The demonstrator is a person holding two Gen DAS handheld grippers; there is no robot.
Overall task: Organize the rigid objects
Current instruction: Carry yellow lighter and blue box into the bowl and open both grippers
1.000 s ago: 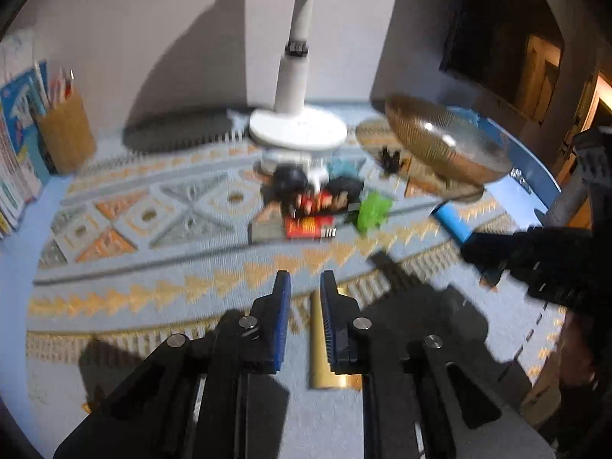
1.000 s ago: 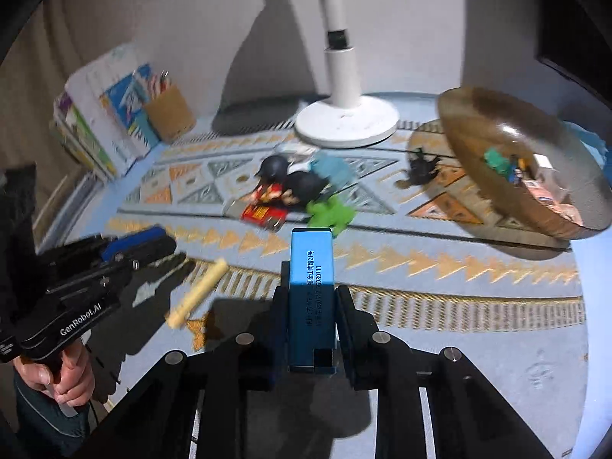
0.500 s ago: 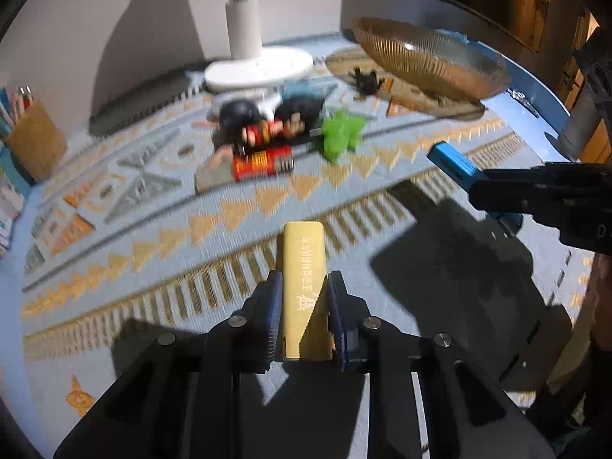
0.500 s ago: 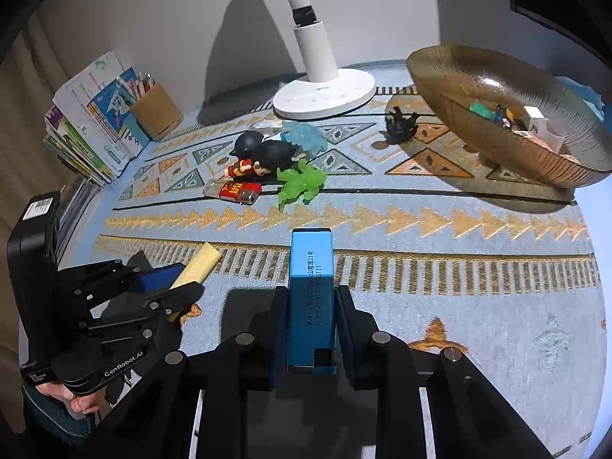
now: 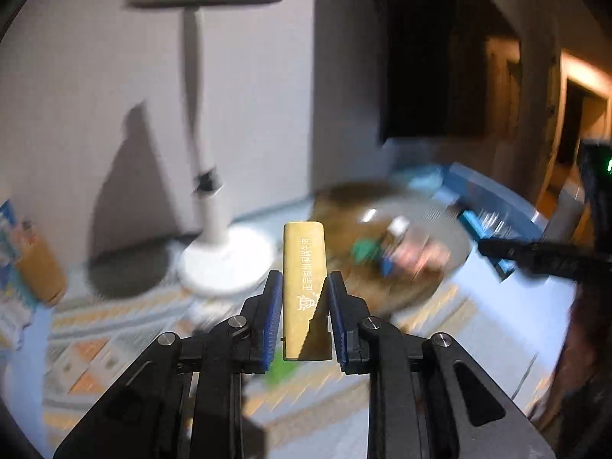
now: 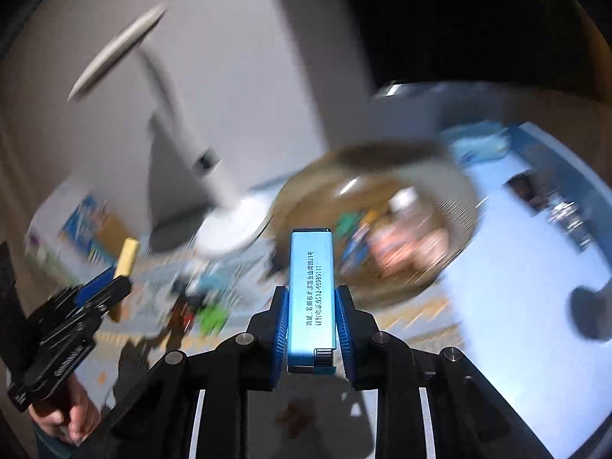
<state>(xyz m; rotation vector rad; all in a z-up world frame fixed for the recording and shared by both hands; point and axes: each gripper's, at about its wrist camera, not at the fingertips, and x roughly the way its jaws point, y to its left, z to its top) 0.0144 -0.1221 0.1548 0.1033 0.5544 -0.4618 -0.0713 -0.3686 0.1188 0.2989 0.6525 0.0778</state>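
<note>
Both grippers are loaded and up off the mat. The left gripper (image 5: pixel 300 287) is clamped on a gold lighter (image 5: pixel 304 267) that sticks out well past its pads, and the right gripper (image 6: pixel 310 298) is clamped the same way on a blue lighter (image 6: pixel 311 287). The brown bowl (image 5: pixel 344 206) sits just beyond both, to the right of the white lamp (image 5: pixel 214 229), and it looks like the place these two are headed, since small items already lie in it.

To do this step well, I would bring each lighter over the bowl's middle, not its rim, and lower it before letting go, so it does not bounce off the sloped wall. The two grippers sit close together here, so one should drop first and pull clear.

Much is smeared by motion. What lies in the bowl shows only as green, white and pinkish blurs, and I cannot name any of it. The toys on the mat (image 6: pixel 420 317) near the lamp are streaks too. The bowl's far rim runs into shadow.
</note>
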